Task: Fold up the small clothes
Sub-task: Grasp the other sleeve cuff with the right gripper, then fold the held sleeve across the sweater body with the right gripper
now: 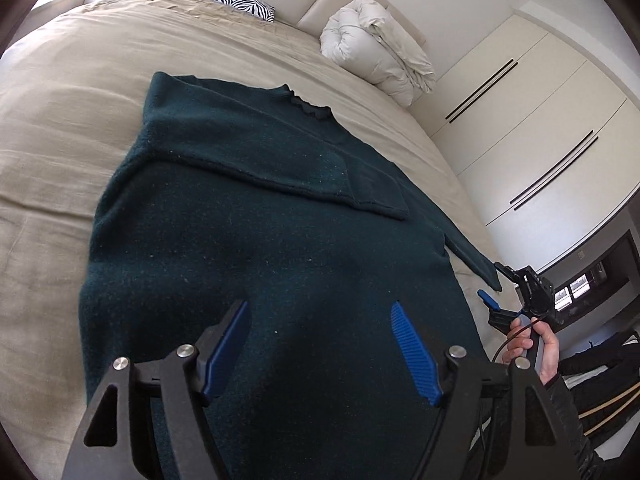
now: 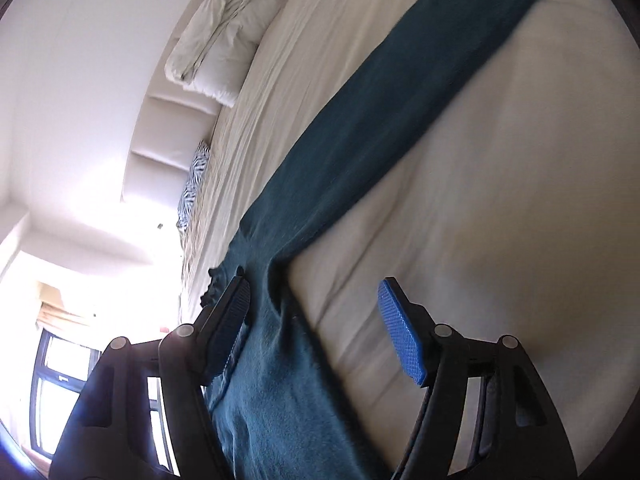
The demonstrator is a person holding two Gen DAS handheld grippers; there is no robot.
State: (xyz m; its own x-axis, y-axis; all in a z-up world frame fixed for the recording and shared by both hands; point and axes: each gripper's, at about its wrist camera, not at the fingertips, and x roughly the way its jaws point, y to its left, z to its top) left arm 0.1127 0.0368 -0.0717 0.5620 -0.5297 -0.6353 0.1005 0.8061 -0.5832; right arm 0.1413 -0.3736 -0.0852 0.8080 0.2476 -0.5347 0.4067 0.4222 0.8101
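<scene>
A dark green sweater lies flat on the beige bed, one sleeve folded across its chest, the other stretching toward 4 o'clock. The left gripper hovers above the hem, jaws apart and empty. The right gripper, beside the outstretched sleeve, also stands open, holding nothing.

No readable text, label, brand, number or sign anywhere in either view; nothing printed shows on any cloth, furniture or tool surface, near or far.
</scene>
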